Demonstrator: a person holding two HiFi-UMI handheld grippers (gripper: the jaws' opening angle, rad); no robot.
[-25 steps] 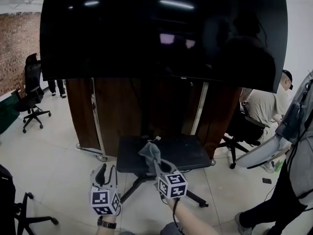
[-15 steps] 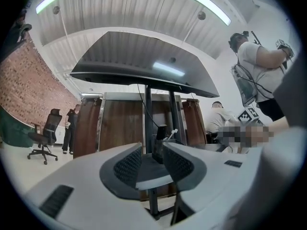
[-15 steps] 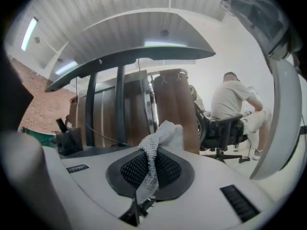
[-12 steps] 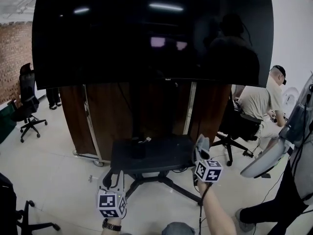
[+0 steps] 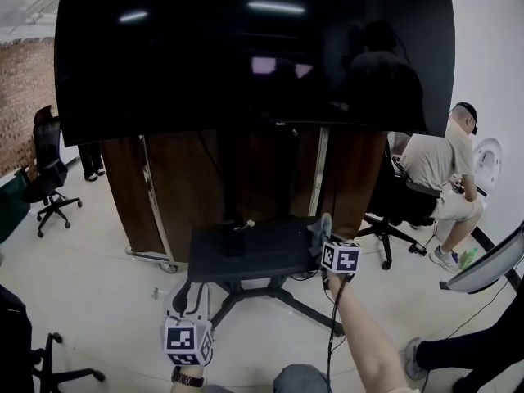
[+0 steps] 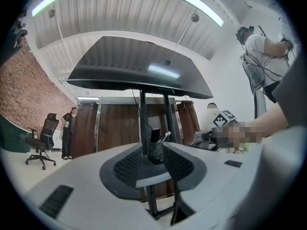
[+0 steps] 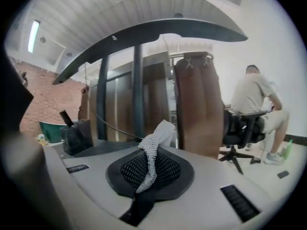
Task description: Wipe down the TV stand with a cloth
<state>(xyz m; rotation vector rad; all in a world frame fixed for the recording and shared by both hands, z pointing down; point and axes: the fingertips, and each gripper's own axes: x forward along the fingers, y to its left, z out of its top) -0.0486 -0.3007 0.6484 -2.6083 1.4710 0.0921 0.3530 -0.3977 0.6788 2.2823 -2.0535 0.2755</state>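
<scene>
Although the head view hides the jaws, the right gripper point(image 7: 152, 153) pinches the cloth point(image 7: 159, 131); left gripper point(image 6: 154, 151) gapes

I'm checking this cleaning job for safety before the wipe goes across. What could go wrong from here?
1. The right gripper pinches only a narrow fold of the cloth. Dragging it over the shelf could pull it free.
2. A sweep to the left could tip the small black holder standing on the shelf, or snag the thin cable near it.
</scene>
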